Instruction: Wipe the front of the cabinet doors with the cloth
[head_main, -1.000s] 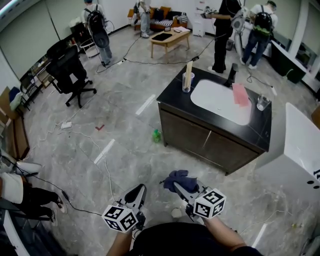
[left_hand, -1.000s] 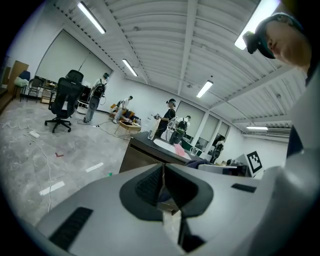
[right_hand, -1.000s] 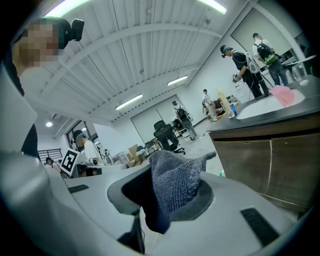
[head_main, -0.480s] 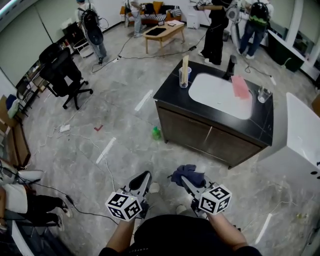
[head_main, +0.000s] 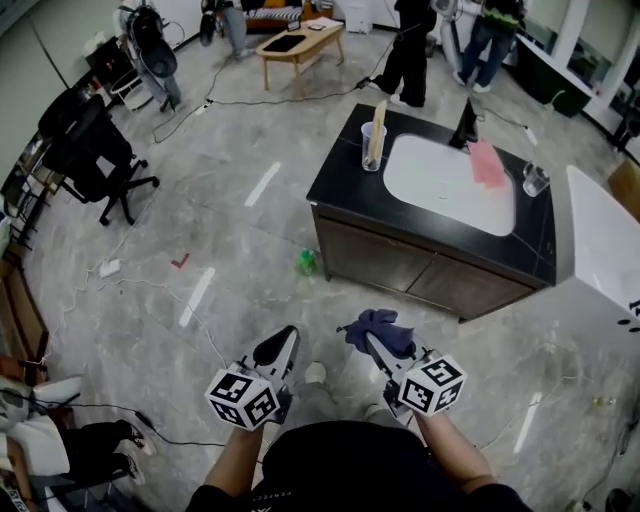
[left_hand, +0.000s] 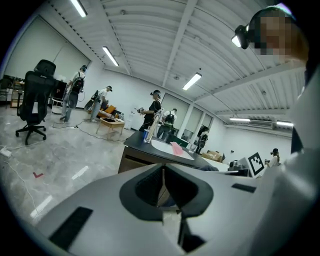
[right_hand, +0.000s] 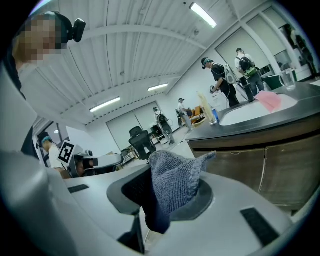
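Observation:
A dark blue cloth (head_main: 378, 330) is bunched in my right gripper (head_main: 372, 345), which is shut on it; the right gripper view shows the cloth (right_hand: 172, 182) standing up between the jaws. My left gripper (head_main: 280, 347) is shut with nothing in it, its jaws pressed together in the left gripper view. Ahead stands a dark cabinet with two brown doors (head_main: 405, 272) under a black top with a white sink (head_main: 450, 185). In the right gripper view the doors (right_hand: 260, 160) are close, to the right. Both grippers hang above the floor, short of the cabinet.
On the counter stand a cup with sticks (head_main: 374, 145), a black tap (head_main: 466, 124), a pink cloth (head_main: 488, 163) and a glass (head_main: 535, 180). A green bottle (head_main: 307, 262) lies on the floor by the cabinet's left corner. White furniture (head_main: 600, 290) stands right; several people are behind.
The cabinet has drawn nearer and lower in the head view as I walked toward it. Both grippers keep their hold and spacing.

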